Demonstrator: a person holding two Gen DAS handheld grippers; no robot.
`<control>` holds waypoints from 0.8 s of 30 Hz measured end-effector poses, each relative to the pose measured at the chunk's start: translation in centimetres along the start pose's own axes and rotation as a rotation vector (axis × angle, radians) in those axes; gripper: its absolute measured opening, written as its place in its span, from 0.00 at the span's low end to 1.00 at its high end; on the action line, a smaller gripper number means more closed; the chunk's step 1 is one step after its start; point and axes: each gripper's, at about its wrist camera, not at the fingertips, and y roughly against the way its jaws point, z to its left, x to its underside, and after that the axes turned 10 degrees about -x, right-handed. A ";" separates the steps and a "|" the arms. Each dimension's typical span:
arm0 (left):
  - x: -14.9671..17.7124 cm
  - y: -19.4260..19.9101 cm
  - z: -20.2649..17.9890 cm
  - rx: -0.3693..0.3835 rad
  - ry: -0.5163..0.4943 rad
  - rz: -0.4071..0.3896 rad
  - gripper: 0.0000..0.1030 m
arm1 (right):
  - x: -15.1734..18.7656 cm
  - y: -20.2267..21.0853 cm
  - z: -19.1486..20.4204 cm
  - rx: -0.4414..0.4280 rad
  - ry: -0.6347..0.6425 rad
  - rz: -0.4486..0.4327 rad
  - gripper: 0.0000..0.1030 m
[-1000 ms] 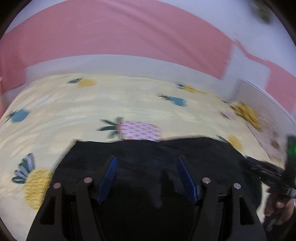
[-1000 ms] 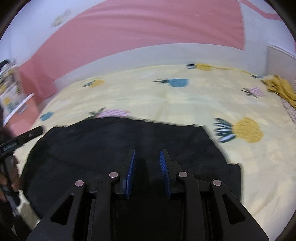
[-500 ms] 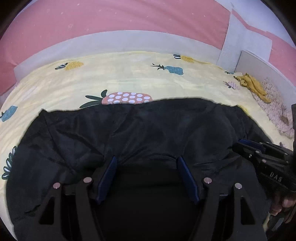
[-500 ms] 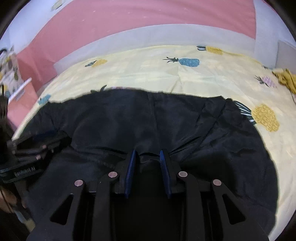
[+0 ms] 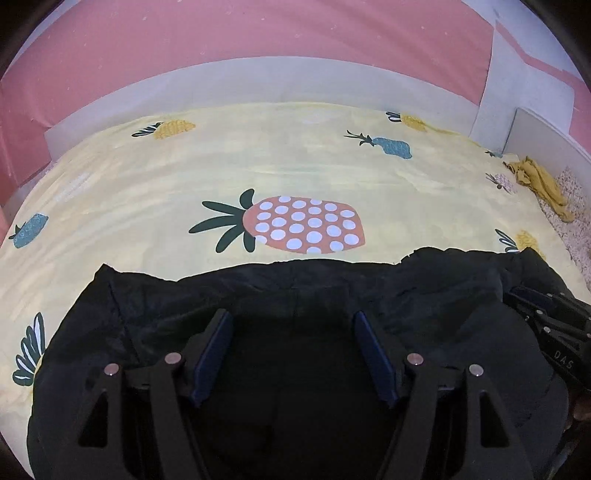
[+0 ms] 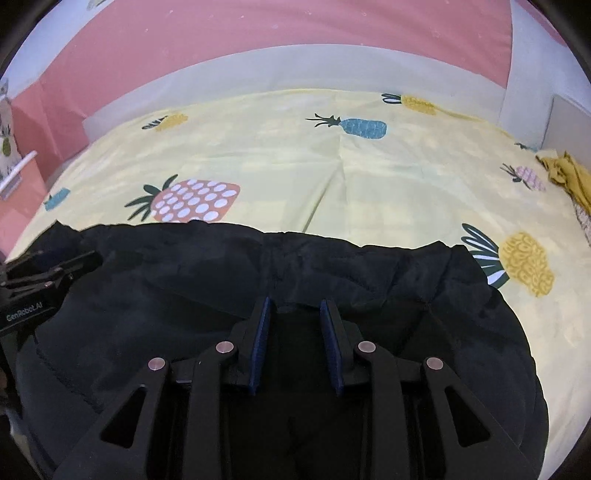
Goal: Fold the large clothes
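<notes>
A large black garment (image 5: 424, 295) lies spread on the yellow pineapple-print bedsheet (image 5: 295, 158), its far edge just below the orange spotted pineapple. My left gripper (image 5: 291, 315) stands wide, with a thick bunch of the black fabric held between its blue pads. My right gripper (image 6: 295, 302) is narrower and pinches a fold of the same garment (image 6: 406, 273). Creases fan out from both grips. The right gripper (image 5: 546, 325) shows at the right edge of the left wrist view. The left gripper (image 6: 44, 277) shows at the left edge of the right wrist view.
A crumpled mustard-yellow cloth (image 5: 539, 181) lies at the bed's far right beside a speckled mat (image 5: 576, 221). It also shows in the right wrist view as the mustard cloth (image 6: 569, 177). A white ledge (image 5: 258, 77) and a pink wall (image 5: 258, 29) close off the far side.
Both grippers came down and forward with the black garment. It hung and blurred a second ago; now it rests flatter on the sheet, and its far edge has drawn back below the spotted pineapple.
</notes>
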 end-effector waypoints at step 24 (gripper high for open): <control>2.0 2.8 6.9 -0.047 0.062 -0.035 0.69 | 2.9 4.8 -7.0 0.039 -0.114 -0.050 0.32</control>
